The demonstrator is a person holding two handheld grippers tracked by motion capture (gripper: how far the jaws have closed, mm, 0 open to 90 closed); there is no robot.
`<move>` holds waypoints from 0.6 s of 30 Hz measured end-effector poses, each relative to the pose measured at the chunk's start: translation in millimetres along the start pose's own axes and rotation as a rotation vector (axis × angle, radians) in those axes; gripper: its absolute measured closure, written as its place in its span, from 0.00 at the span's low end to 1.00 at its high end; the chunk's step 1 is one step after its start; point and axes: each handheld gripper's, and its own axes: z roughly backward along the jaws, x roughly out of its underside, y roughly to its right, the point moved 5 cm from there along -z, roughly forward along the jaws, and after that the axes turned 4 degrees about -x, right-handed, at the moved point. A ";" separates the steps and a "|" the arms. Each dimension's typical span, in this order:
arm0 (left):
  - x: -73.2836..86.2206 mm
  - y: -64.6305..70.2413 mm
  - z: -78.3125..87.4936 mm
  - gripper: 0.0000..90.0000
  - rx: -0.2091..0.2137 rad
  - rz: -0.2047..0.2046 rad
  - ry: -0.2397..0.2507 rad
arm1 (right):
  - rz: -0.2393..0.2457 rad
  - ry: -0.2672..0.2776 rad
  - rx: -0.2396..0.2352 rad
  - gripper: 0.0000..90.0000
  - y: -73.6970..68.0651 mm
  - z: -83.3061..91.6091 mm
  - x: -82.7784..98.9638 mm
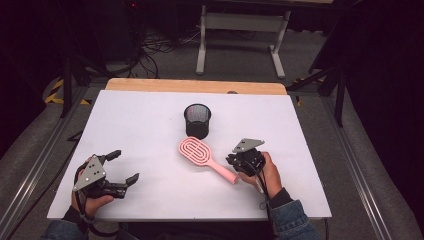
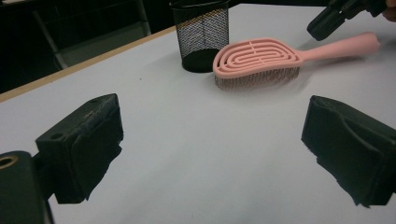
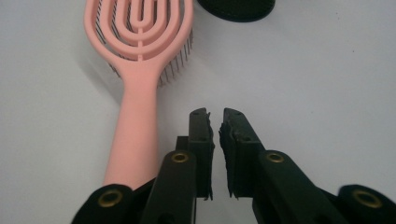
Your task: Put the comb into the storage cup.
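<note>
A pink hairbrush (image 1: 202, 156) lies bristles down on the white table, its handle pointing toward my right gripper (image 1: 234, 159). That gripper hovers just right of the handle (image 3: 135, 135), jaws nearly together with nothing between them (image 3: 217, 122). A black mesh cup (image 1: 197, 120) stands upright just beyond the brush head (image 2: 256, 58). My left gripper (image 1: 125, 167) rests at the table's front left, jaws wide open and empty (image 2: 210, 140), facing the brush and the cup (image 2: 201, 39).
The white table top (image 1: 150, 125) has a wooden strip along its far edge (image 1: 195, 86). A white frame's legs (image 1: 240, 35) and cables stand on the floor beyond. Metal rails run along both sides of the table.
</note>
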 end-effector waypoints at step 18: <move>1.0 2.1 -2.2 0.07 0.016 -0.004 -0.012 | -0.055 0.035 0.042 0.17 9.1 11.0 -26.8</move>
